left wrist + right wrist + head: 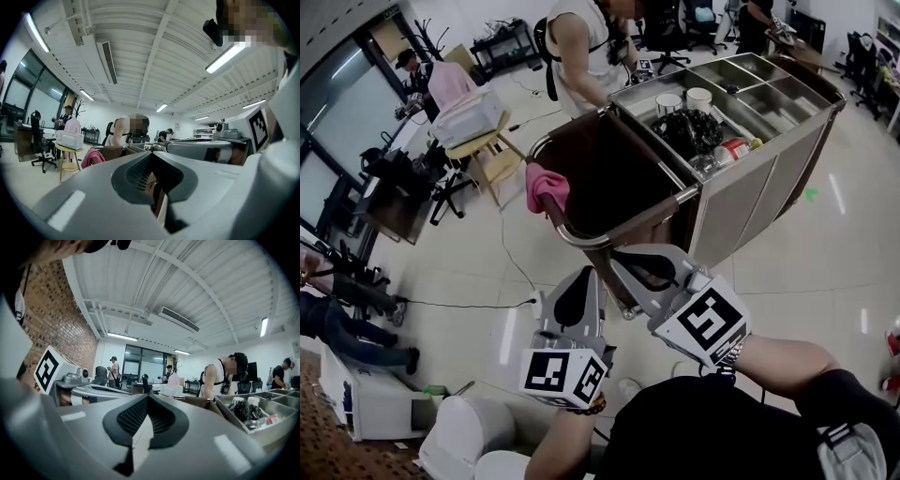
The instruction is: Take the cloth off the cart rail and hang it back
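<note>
Open workroom with a pale, glossy tiled floor (806,262), windows (337,112) on one side, a brick wall (61,324), and a white ribbed ceiling (154,56) carrying strip lights (227,56). Centre: service cart (741,197) with a brown bag (609,178) slung inside a curved metal rail (572,238) and a compartmented steel tray (787,89) on top. The pink cloth (547,186) hangs draped over the rail's left side, well apart from both tools. Left gripper (584,274) and right gripper (623,255) are held side by side just short of the rail's near corner, each with its jaws closed together on nothing. Background: a person in a white sleeveless top (577,52) bends at the cart's far side. A white bin (469,117) rests on a wooden stool (492,159), and a cable (469,305) trails over the tiles.
</note>
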### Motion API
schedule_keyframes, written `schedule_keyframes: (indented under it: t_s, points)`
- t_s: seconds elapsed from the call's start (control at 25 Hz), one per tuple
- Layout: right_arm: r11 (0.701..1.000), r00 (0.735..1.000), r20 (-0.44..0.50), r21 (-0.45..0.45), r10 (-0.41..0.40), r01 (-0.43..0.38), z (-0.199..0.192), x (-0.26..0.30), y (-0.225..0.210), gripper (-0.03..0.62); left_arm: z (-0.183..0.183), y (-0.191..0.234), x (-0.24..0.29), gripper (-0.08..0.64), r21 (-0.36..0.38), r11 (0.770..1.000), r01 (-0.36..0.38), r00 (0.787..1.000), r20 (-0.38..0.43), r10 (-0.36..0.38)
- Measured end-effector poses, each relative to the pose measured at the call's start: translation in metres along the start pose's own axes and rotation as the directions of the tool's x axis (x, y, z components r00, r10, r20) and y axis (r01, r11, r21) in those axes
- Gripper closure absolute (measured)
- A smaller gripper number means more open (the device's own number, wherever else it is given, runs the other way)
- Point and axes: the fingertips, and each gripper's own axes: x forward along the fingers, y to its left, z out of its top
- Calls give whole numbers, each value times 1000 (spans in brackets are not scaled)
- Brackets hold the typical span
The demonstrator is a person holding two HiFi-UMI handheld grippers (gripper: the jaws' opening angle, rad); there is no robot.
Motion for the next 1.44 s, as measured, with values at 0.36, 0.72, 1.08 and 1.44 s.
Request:
schedule_keyframes:
  t_s: [0.36,0.72,1.08,1.44]
  points:
    - [991,1000,-17,131,21,-18,-12,-23,-6,592,-6,-22,7,557,71,997,-42,999,-5,42]
    - [996,1000,4,81,19,-20,-11,-19,12,592,0,-17,-6,557,87,996,-30,1000,-7,31]
    - [994,1000,-15,105,-4,6,-2,-19,31,592,4,-12,-22,557,82,997,-14,1000,-4,14]
    - [995,1000,-19,98,-8,10,0,-25,35,592,5,-17,-26,557,81,997,-12,1000,-4,12]
